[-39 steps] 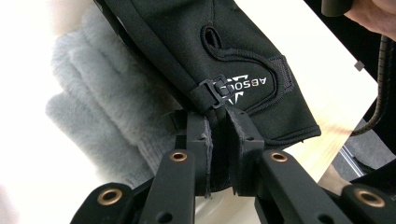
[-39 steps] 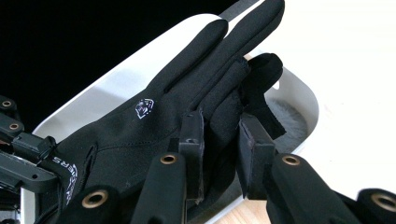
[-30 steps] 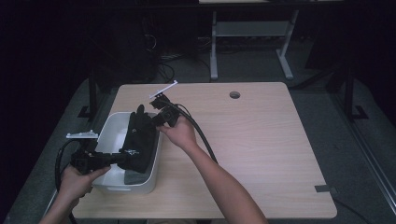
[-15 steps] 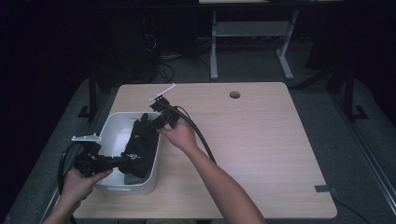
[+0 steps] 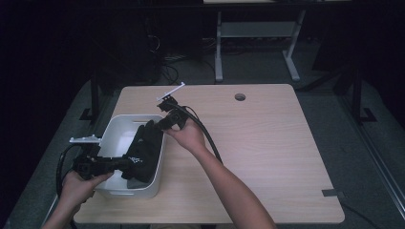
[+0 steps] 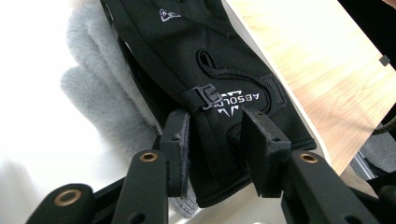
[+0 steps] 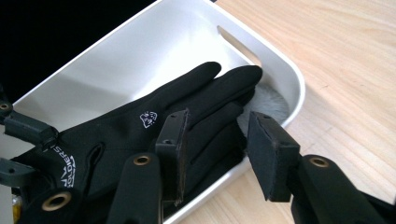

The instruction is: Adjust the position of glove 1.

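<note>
A black glove (image 5: pixel 143 148) lies in a white bin (image 5: pixel 119 120) at the table's left, on top of a grey fleecy piece (image 6: pixel 98 107). My left gripper (image 5: pixel 125 163) reaches into the bin's near end. Its jaws have just been opening and now stand apart on either side of the glove's cuff (image 6: pixel 219 70) without pressing it. My right gripper (image 5: pixel 160 125) comes in over the bin's far right rim (image 7: pixel 280 60). Its jaws have also just been opening, and the glove's fingers (image 7: pixel 219 93) lie loose between them. The fleecy piece (image 7: pixel 268 100) peeks out under the glove's fingertips.
The bin sits near the table's left edge. A round cable hole (image 5: pixel 240 97) is at the back of the tabletop, and a small grey tape strip (image 5: pixel 329 192) lies near the front right. A desk frame (image 5: pixel 253 43) stands on the floor beyond.
The glove has settled lower into the bin. Both hands have stayed nearly where they were.
</note>
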Demonstrator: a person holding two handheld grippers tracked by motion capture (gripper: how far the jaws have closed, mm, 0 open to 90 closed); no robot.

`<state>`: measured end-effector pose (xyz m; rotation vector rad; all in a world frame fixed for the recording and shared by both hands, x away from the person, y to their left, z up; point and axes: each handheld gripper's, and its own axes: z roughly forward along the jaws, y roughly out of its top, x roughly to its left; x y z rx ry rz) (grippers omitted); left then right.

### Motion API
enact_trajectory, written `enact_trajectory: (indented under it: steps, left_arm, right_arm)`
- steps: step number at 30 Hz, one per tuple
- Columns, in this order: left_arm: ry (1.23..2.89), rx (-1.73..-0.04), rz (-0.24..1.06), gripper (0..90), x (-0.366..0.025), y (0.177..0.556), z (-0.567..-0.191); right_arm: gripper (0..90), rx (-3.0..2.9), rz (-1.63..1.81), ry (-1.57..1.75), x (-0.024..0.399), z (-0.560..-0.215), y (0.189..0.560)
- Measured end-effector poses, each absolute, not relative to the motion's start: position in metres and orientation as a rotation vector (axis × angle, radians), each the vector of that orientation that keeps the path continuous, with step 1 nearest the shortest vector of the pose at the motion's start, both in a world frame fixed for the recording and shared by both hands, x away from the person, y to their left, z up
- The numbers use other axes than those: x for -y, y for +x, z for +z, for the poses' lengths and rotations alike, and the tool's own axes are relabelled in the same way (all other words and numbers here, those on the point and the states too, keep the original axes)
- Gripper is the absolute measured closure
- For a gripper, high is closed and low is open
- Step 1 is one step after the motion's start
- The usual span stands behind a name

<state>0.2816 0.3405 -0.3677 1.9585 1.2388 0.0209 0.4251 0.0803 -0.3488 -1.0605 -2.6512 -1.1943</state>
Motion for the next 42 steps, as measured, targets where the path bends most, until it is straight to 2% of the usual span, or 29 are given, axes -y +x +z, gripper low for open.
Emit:
enact_trajectory:
  steps: [14, 19, 31, 38, 42]
  left_arm:
    - [1.928, -1.207, 0.063, 58.7, -0.335, 0.283, -0.352]
    - [1.915, -1.185, 0.063, 56.6, -0.329, 0.284, -0.346]
    - [1.894, -1.112, 0.013, 50.1, -0.311, 0.289, -0.337]
    - [1.874, -1.084, -0.006, 48.4, -0.302, 0.291, -0.331]
    - [1.879, -1.077, -0.007, 44.1, -0.295, 0.292, -0.33]
  right_arm:
    - [52.5, 2.657, -1.24, -1.132, -0.042, -0.332, 0.424]
    - [47.8, 2.659, -1.259, -1.143, -0.03, -0.328, 0.424]
    - [39.3, 2.641, -1.273, -1.176, -0.007, -0.33, 0.422]
    - [37.2, 2.656, -1.266, -1.196, 0.003, -0.328, 0.421]
    - [37.2, 2.656, -1.266, -1.207, 0.009, -0.328, 0.42]
